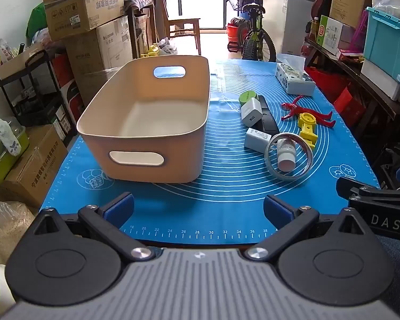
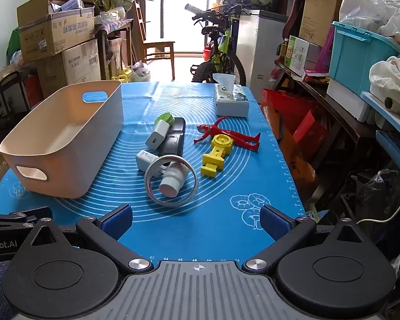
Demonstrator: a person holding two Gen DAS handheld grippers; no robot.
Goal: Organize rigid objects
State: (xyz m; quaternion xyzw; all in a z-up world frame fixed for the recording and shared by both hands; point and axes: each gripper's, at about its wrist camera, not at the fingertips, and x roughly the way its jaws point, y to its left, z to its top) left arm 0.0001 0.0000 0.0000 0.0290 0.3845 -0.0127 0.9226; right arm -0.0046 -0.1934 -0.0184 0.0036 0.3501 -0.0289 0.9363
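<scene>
Rigid objects: a white bottle (image 2: 172, 180) is lying inside a tape ring (image 2: 170, 181), with two white chargers (image 2: 157, 134), a yellow toy (image 2: 216, 154) and a red figure (image 2: 226, 133) lying nearby on the bench's blue mat (image 2: 226, 213).
Bin: a beige bin (image 1: 146, 122) is sitting empty, left of the cluster.
Left gripper (image 1: 198, 210): fingers are spreading wide, gripping nothing.
Right gripper (image 2: 196, 221): fingers are spreading wide, gripping nothing.

The left gripper (image 1: 198, 210) tilts downward, its blue-padded jaws spread wide with nothing between them; the right gripper (image 2: 196, 222) is angled likewise, jaws wide and empty.
</scene>
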